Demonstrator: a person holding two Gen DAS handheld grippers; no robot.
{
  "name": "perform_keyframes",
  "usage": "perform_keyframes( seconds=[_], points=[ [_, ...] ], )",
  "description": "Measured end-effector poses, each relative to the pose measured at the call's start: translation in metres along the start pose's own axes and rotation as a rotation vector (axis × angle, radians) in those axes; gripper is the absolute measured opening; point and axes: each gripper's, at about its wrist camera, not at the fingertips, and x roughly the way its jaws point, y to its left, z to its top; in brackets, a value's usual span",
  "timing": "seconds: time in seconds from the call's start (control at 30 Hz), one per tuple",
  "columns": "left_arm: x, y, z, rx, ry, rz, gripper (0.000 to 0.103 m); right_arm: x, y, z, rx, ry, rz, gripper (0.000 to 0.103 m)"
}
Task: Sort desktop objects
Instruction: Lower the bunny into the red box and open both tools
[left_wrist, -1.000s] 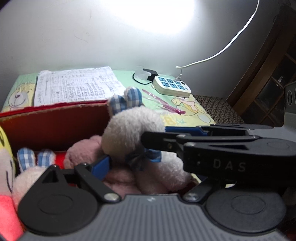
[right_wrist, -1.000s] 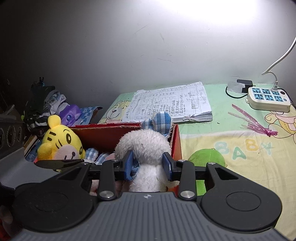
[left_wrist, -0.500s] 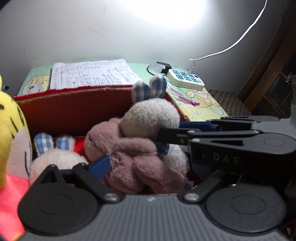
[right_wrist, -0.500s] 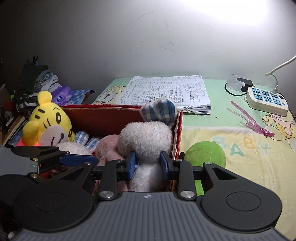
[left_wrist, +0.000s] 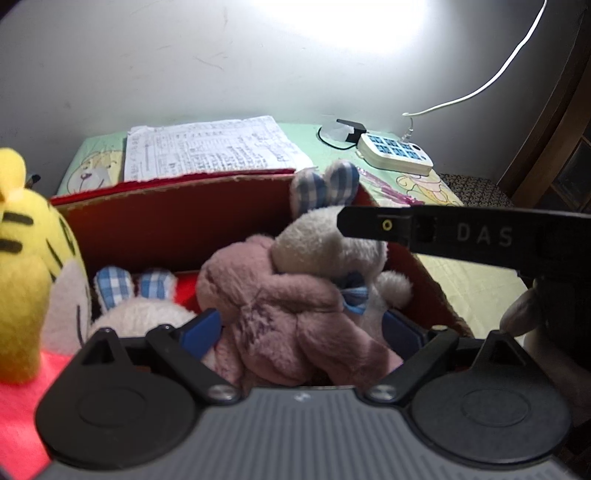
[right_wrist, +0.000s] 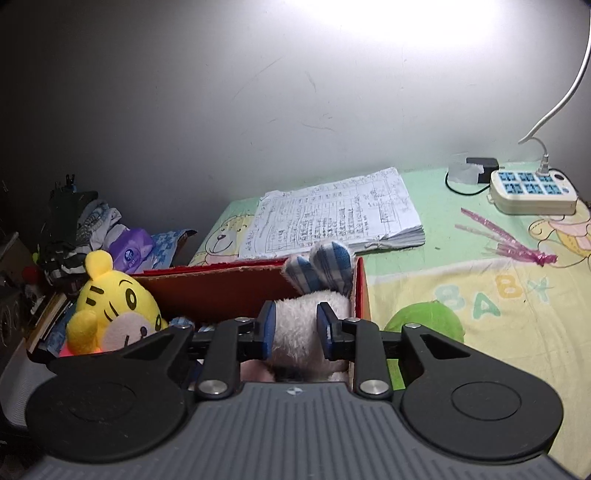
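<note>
Partly hidden, white bunny sits squeezed in right gripper — left gripper spread wide around pink plush.

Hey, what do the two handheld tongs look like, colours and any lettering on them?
Both tongs have a ribbed grey body with two round black discs and black linkage arms fastened by silver screws. The left tongs and right tongs each end in blue finger pads. From the left camera, the right tool's black side bar carries pale "DAS" lettering. No cables or sleeves show.
</note>
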Motion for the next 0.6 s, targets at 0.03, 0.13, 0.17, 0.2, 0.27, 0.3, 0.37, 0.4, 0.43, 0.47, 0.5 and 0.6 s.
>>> perform_keyframes(
  seconds=[0.03, 0.13, 0.17, 0.2, 0.27, 0.3, 0.37, 0.4, 0.43, 0.47, 0.5, 0.6],
  points=[
    [0.0, 0.0, 0.0, 0.001, 0.001, 0.003, 0.095, 0.002, -0.001, -0.002, 0.008, 0.005, -0.014, 0.028],
    [0.003, 0.0, 0.0, -0.004, 0.008, 0.008, 0.096, 0.004, -0.007, -0.006, 0.032, 0.017, -0.025, 0.028],
    [0.004, 0.0, 0.0, -0.002, 0.009, 0.01, 0.097, 0.003, -0.009, -0.007, 0.046, 0.022, -0.021, 0.028],
    [0.005, -0.001, 0.001, 0.001, 0.011, 0.014, 0.097, 0.003, -0.012, -0.007, 0.06, 0.024, -0.015, 0.028],
    [0.007, -0.004, 0.0, 0.017, 0.015, 0.031, 0.098, 0.002, -0.015, -0.009, 0.08, 0.018, -0.002, 0.028],
    [0.007, -0.005, 0.0, 0.025, 0.016, 0.036, 0.098, 0.002, -0.016, -0.009, 0.086, 0.013, 0.001, 0.028],
    [0.008, -0.004, 0.0, 0.022, 0.018, 0.035, 0.098, 0.002, -0.014, -0.011, 0.085, 0.004, -0.001, 0.028],
    [0.008, -0.004, 0.0, 0.018, 0.019, 0.034, 0.098, 0.002, -0.013, -0.012, 0.078, -0.003, -0.005, 0.028],
    [0.008, -0.003, 0.001, 0.015, 0.021, 0.034, 0.098, 0.002, -0.012, -0.013, 0.07, -0.008, -0.009, 0.028],
    [0.009, -0.003, 0.001, 0.015, 0.024, 0.037, 0.098, 0.002, -0.011, -0.013, 0.059, -0.011, -0.013, 0.028],
    [0.009, -0.004, 0.001, 0.017, 0.026, 0.041, 0.098, 0.002, -0.011, -0.013, 0.051, -0.013, -0.015, 0.028],
    [0.01, -0.006, 0.0, 0.027, 0.03, 0.05, 0.098, 0.0, -0.014, -0.013, 0.075, -0.014, -0.006, 0.028]
  ],
)
